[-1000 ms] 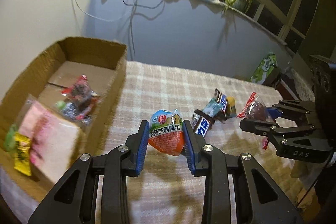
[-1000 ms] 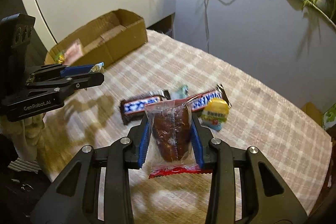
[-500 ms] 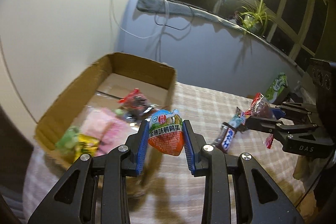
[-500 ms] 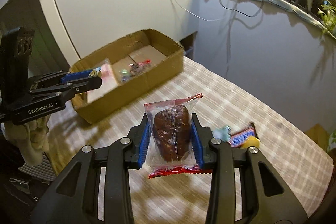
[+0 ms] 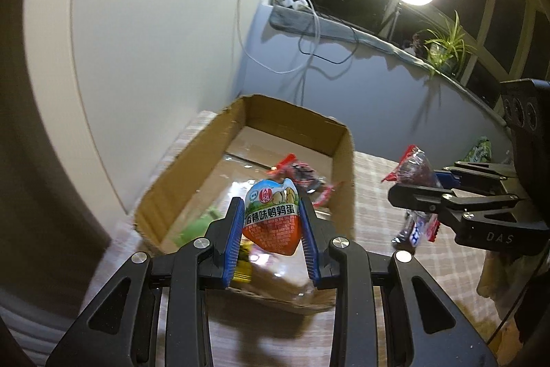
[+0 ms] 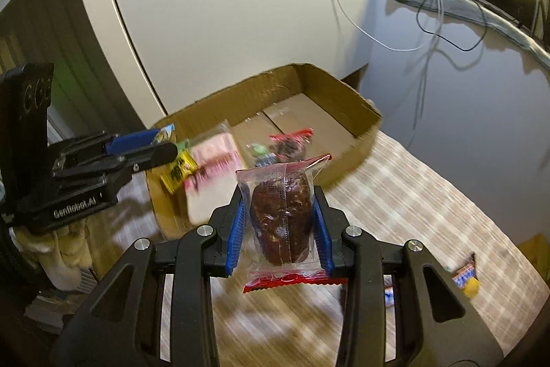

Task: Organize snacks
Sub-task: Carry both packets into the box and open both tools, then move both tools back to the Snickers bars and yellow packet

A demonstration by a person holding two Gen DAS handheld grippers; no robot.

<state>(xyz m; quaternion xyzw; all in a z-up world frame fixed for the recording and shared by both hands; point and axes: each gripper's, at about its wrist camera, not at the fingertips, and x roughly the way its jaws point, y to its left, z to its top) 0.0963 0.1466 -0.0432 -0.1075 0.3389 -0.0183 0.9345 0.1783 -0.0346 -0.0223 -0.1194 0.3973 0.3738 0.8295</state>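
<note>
Both hands loaded, box dead ahead

The left gripper [image 5: 271, 231] is clenched on the orange egg pouch [image 5: 271, 222], with the cardboard box [image 5: 192, 181] open at twelve o'clock right beneath it. The right gripper [image 6: 279, 222] grips the dark cake packet [image 6: 281, 222] upright, with the box up at eleven o'clock. I'd call left nearer; it should drop first.
</note>
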